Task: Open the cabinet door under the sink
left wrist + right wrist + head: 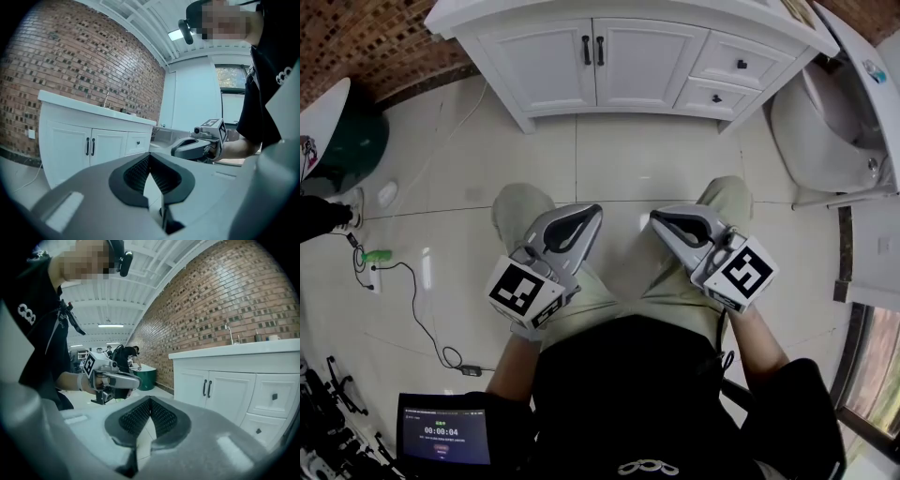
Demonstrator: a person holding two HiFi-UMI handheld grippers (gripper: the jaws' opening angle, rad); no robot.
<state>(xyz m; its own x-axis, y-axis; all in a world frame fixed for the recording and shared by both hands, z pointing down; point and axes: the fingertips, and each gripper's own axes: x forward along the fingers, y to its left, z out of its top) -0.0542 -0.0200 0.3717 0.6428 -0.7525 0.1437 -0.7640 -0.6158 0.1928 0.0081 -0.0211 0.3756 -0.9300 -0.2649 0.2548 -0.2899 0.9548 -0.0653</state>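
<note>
The white sink cabinet [546,66] stands at the far end of the tiled floor, its two doors closed, with a pair of black handles [592,50] at the centre seam. Those handles also show in the left gripper view [90,146] and the right gripper view [207,388]. I sit facing it with both grippers held over my knees, well short of the doors. My left gripper [591,214] [149,156] is shut and empty. My right gripper [657,217] [150,399] is shut and empty too. Each gripper appears in the other's view.
Two drawers [739,64] with black knobs sit right of the doors. A toilet [825,131] stands at the right wall. A dark green bin [352,141] is at the left, with a power strip and cable [373,274] on the floor. A tablet [445,433] lies near my left.
</note>
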